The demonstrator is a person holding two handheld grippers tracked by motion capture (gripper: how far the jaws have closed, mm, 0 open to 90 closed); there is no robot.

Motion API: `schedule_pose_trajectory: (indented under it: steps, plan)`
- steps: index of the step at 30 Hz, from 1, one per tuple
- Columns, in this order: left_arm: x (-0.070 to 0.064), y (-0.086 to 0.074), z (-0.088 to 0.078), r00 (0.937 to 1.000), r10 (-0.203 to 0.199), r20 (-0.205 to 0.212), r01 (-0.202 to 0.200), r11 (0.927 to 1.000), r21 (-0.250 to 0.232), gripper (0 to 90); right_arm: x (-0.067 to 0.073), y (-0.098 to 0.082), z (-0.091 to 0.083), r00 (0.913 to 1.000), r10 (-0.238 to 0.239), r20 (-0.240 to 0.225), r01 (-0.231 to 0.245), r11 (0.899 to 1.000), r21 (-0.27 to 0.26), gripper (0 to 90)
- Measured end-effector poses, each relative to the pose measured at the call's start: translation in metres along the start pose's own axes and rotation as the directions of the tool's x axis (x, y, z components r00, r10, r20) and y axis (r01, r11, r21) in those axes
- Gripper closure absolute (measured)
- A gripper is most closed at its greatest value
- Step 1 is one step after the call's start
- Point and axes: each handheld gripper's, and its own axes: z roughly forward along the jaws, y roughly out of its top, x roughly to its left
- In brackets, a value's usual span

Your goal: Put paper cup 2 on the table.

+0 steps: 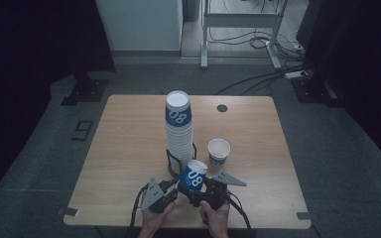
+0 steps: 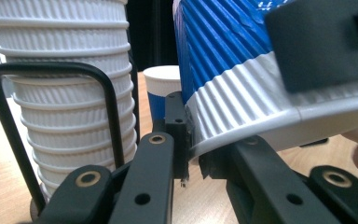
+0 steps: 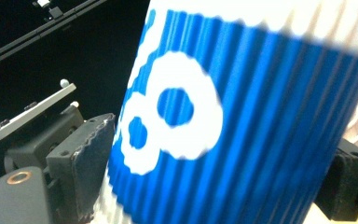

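Holding item: one blue cup (image 1: 193,175), inverted above the surface (image 1: 129,148) beside the stack (image 1: 179,131), left gripper (image 1: 174,194) jaws pinching its rim, right gripper (image 1: 197,194) jaws flanking loosely; next, you carry it stackward.

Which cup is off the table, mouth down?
The blue-and-white ribbed cup held between both grippers near the front edge: it is tilted, rim downward. The tall stack and the single cup stand on the table.
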Motion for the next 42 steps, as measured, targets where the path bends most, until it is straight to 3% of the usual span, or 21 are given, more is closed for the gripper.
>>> schedule_pose_trajectory:
  steps: [4, 10, 18, 21, 25, 28, 31, 35, 38, 42]
  plan:
    - [0.000, 0.001, -0.002, 0.9999, -0.004, 0.013, 0.004, 0.9999, 0.016, 82.5, -0.001, 0.003, -0.001, 0.9999, -0.014, 0.001, 0.014, 1.000, -0.008, 10.9]
    - [0.001, 0.001, -0.006, 0.9973, -0.024, 0.070, 0.021, 0.9986, 0.049, 82.7, -0.004, 0.011, -0.004, 0.9994, -0.034, 0.010, 0.035, 0.999, -0.016, 8.1]
    - [0.001, -0.004, -0.008, 0.9881, -0.054, 0.144, 0.042, 0.9953, 0.087, 82.9, -0.006, 0.019, -0.012, 0.9936, -0.093, 0.064, 0.095, 0.995, -0.021, 5.5]
    - [0.001, -0.005, -0.009, 0.9869, -0.055, 0.151, 0.039, 0.9936, 0.105, 83.0, -0.007, 0.023, -0.015, 0.9906, -0.103, 0.090, 0.107, 0.993, -0.040, 5.8]
    - [0.004, -0.003, -0.010, 0.9840, -0.065, 0.166, 0.042, 0.9893, 0.140, 83.3, -0.007, 0.026, -0.018, 0.9788, -0.140, 0.149, 0.151, 0.987, -0.059, 5.3]
    - [0.006, -0.001, -0.010, 0.9853, -0.061, 0.160, 0.035, 0.9866, 0.159, 83.4, -0.007, 0.028, -0.021, 0.9702, -0.162, 0.180, 0.178, 0.981, -0.074, 7.1]
    - [0.010, 0.001, -0.012, 0.9868, -0.055, 0.152, 0.026, 0.9815, 0.190, 83.5, -0.006, 0.027, -0.024, 0.9643, -0.186, 0.189, 0.202, 0.977, -0.070, 12.2]
    - [0.017, 0.004, -0.015, 0.9799, -0.090, 0.178, 0.051, 0.9755, 0.214, 83.6, -0.005, 0.025, -0.030, 0.9601, -0.220, 0.172, 0.236, 0.969, -0.075, 11.8]
    - [0.021, 0.007, -0.018, 0.9797, -0.091, 0.178, 0.048, 0.9712, 0.233, 83.6, -0.004, 0.026, -0.035, 0.9555, -0.250, 0.157, 0.264, 0.961, -0.078, 12.2]
    - [0.027, 0.013, -0.022, 0.9836, -0.091, 0.156, 0.047, 0.9630, 0.265, 83.6, -0.004, 0.025, -0.042, 0.9427, -0.258, 0.212, 0.279, 0.957, -0.079, 12.3]
